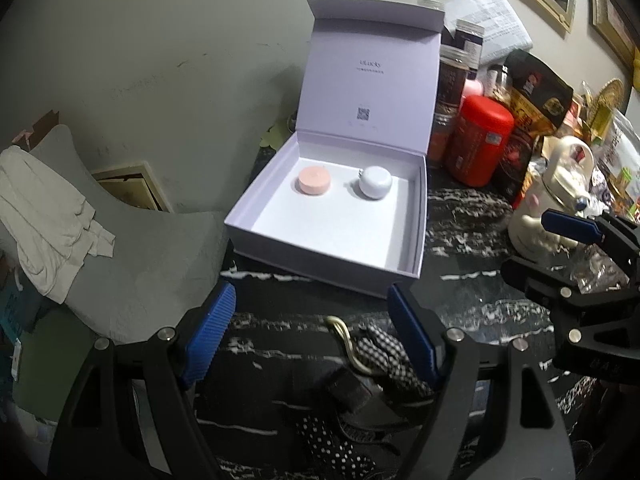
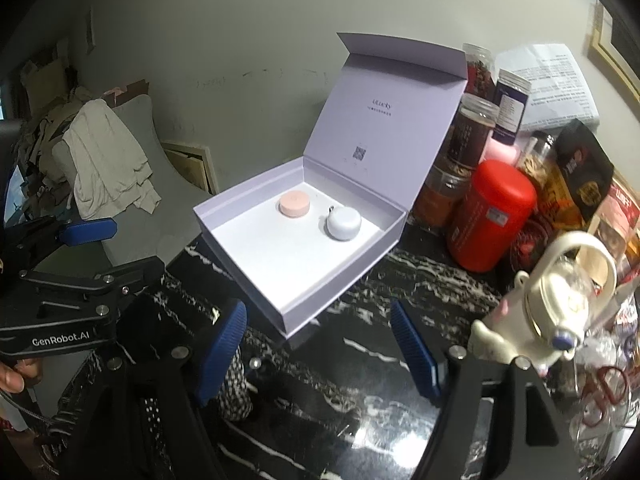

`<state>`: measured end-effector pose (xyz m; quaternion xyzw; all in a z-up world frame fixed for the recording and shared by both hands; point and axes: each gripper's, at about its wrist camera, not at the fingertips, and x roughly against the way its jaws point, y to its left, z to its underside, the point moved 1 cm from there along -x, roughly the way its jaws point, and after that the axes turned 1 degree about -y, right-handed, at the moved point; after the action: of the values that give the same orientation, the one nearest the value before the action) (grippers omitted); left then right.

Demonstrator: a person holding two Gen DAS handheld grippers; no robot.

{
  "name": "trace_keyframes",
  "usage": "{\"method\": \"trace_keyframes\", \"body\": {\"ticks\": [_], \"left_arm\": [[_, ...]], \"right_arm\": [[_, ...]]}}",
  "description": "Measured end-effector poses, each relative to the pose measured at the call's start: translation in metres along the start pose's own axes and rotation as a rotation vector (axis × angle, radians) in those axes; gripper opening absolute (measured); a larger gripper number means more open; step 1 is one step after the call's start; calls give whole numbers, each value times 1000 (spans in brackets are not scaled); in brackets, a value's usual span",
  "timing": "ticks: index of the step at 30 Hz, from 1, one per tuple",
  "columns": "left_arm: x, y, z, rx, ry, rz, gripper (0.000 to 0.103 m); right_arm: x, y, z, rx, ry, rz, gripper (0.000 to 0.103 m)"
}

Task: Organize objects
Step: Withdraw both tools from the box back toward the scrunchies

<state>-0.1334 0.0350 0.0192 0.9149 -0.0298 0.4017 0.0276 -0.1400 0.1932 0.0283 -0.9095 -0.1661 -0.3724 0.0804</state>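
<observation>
While the black marbled table (image 2: 360,380) is carrying the clutter, an open lilac box (image 1: 248,216) is sitting at its far left edge, lid standing up against the grey-green wall (image 1: 160,40). Inside, near the hinge side, a pink puck (image 1: 314,180) and a white round case (image 1: 375,182) are lying side by side, apart. Jars, a red canister (image 1: 480,140) and snack bags are crowding the right of the box; a cream kettle (image 2: 552,308) is standing nearer. Beyond the table edge, a grey chair (image 1: 132,240) is holding a pale cloth (image 1: 44,216).

Left gripper (image 1: 312,332) is pointing down at the table just short of the box, fingers (image 1: 210,332) spread wide, gripping nothing; checked and dotted fabric straps (image 1: 384,352) with a metal hook are lying on the table between them. Right gripper (image 2: 320,344) is hovering alongside, fingers likewise spread and gripping nothing, bare table between them, with fabric showing just behind its left finger. A hand (image 2: 14,376) is gripping the left tool's handle.
</observation>
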Motion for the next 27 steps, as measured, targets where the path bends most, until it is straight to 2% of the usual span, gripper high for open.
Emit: {"method": "trace_keyframes", "body": {"ticks": [10,17,22,27], "left_arm": [[4,-1,34,28,17,8,78],[-1,4,58,54,48,-31,78],[4,6,78,71,40,-64,78],[-2,3,97,76,74,-40,78]], "right_arm": [[10,5,37,2,16,0,76],[4,12,55,11,37,-30,76],[-5,19,70,34,51,-62,76],[-16,25,81,50,70,-93,76]]}}
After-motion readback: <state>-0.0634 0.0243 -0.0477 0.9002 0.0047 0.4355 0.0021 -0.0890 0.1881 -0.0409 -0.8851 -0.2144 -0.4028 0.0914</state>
